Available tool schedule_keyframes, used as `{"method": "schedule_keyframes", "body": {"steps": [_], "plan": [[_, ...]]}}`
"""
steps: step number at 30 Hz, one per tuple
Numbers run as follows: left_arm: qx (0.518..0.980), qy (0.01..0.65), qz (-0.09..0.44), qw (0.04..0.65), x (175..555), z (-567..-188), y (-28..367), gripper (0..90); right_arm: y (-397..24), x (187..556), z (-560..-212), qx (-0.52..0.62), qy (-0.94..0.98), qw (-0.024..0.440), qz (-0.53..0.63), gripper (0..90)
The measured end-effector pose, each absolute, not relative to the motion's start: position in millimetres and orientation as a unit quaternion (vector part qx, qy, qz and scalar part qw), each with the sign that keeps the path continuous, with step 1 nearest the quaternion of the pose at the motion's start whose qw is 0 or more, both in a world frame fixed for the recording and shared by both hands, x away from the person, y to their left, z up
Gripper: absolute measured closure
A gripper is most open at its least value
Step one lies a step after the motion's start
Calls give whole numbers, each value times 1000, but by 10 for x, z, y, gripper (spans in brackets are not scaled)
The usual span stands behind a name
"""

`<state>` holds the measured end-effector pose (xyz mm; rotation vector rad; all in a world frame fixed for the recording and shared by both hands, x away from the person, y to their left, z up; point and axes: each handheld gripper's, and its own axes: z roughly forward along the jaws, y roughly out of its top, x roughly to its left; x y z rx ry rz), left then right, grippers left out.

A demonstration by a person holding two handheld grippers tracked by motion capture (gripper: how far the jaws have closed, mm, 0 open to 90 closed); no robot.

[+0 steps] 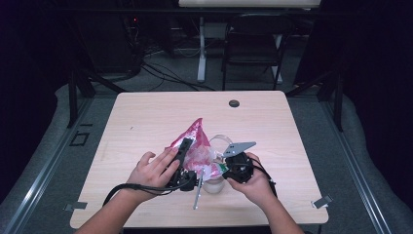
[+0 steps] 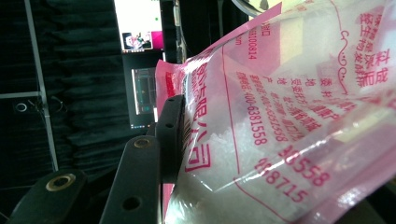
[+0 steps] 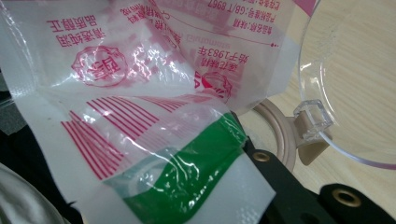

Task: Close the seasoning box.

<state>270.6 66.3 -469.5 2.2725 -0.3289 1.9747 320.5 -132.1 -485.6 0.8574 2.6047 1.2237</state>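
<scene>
Pink and clear plastic bag (image 1: 198, 146) with white grains hangs tilted just above the jar (image 1: 213, 184), its long axis running from the raised far corner down toward the jar, and both grippers clench it. The left gripper (image 1: 184, 156) grasps its upper side left of the jar, while the right gripper (image 1: 229, 165), nearer the jar, pinches the low green-marked corner. Jar mouth is hidden behind bag and hands, so I cannot tell if the corner is open
</scene>
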Motion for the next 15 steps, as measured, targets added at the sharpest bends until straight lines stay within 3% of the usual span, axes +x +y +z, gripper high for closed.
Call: {"method": "schedule_keyframes", "body": {"steps": [15], "plan": [[757,-113,643,42,2744,-4670,671,627,-1322,3200,-4849,283,865,65,410,900]]}}
